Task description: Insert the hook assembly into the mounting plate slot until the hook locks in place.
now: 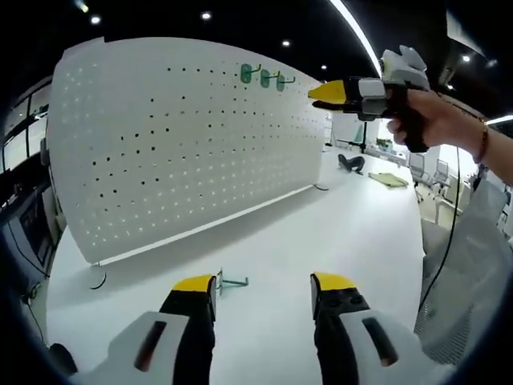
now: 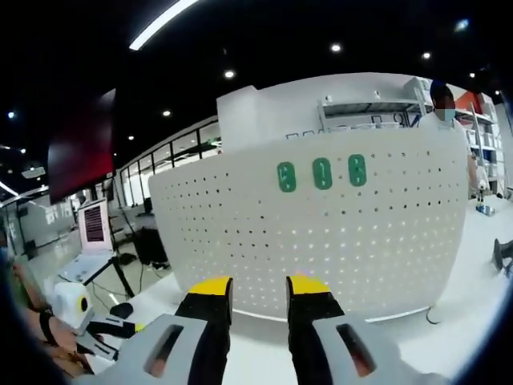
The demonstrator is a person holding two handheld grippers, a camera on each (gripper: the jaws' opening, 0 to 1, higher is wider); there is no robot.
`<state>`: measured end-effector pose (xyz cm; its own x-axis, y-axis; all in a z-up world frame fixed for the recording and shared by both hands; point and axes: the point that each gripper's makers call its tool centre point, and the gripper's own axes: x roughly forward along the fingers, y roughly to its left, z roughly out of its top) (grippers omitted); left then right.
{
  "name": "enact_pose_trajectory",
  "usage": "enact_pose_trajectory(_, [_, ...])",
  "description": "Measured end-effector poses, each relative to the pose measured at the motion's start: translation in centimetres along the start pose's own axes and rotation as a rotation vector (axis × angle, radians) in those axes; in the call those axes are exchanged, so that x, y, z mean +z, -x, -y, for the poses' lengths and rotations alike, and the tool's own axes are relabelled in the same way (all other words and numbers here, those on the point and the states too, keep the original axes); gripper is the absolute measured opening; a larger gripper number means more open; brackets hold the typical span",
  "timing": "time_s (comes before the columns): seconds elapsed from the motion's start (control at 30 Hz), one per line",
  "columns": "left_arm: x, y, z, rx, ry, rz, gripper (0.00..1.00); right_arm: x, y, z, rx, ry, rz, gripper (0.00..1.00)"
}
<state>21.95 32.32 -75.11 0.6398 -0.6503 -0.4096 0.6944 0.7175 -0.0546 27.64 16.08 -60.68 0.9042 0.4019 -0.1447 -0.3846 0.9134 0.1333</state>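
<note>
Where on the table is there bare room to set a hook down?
Bare tabletop runs from the pegboard base to the left gripper. A green hook lies beside its left jaw. The far end is crowded by a dark object and green cloth.

No readable text, label, brand, number or sign appears in either view. The white pegboard (image 2: 321, 233) carries only rows of holes and three plain green hooks (image 2: 321, 173). A dark red panel (image 2: 80, 152) hanging at left bears no legible writing.
</note>
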Motion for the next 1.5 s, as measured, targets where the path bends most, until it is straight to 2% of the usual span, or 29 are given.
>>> enact_pose_trajectory(0.23, [-0.4,-0.2,-0.5,0.013,0.004,-0.013,0.46,-1.6,0.8,-0.5,0.007,-0.002,-0.023,0.28])
enact_pose_trajectory(0.33, [-1.1,-0.6,-0.3,0.002,-0.016,-0.045,0.44,-2.2,1.2,-0.9,0.019,0.002,-0.033,0.28])
enact_pose_trajectory(0.4, [-1.4,-0.8,-0.4,0.002,0.007,-0.052,0.42,-2.6,1.5,-1.3,0.036,-0.009,-0.037,0.28])
enact_pose_trajectory(0.47, [-1.4,-1.0,-0.5,0.003,0.016,-0.048,0.41,-2.9,1.8,-1.6,0.044,0.038,-0.048,0.28])
enact_pose_trajectory(0.53, [-1.8,-1.3,-0.6,0.009,0.012,-0.064,0.39,-3.2,2.0,-1.7,0.069,0.009,-0.036,0.28])
enact_pose_trajectory(0.83, [-2.5,-2.2,-1.6,0.033,0.006,-0.107,0.33,-4.6,3.1,-0.3,0.059,-0.013,-0.060,0.27])
enact_pose_trajectory(1.1, [-2.7,-3.1,-2.3,0.044,-0.006,-0.137,0.28,-5.5,4.5,-0.4,0.095,-0.006,-0.079,0.27])
enact_pose_trajectory(1.3, [-3.0,-4.0,-2.9,0.052,-0.023,-0.162,0.27,-5.5,5.3,-0.5,0.096,-0.018,-0.073,0.27])
enact_pose_trajectory(1.5, [-3.7,-4.6,-3.1,0.042,-0.017,-0.193,0.21,-6.6,5.8,-0.7,0.102,-0.037,-0.090,0.27])
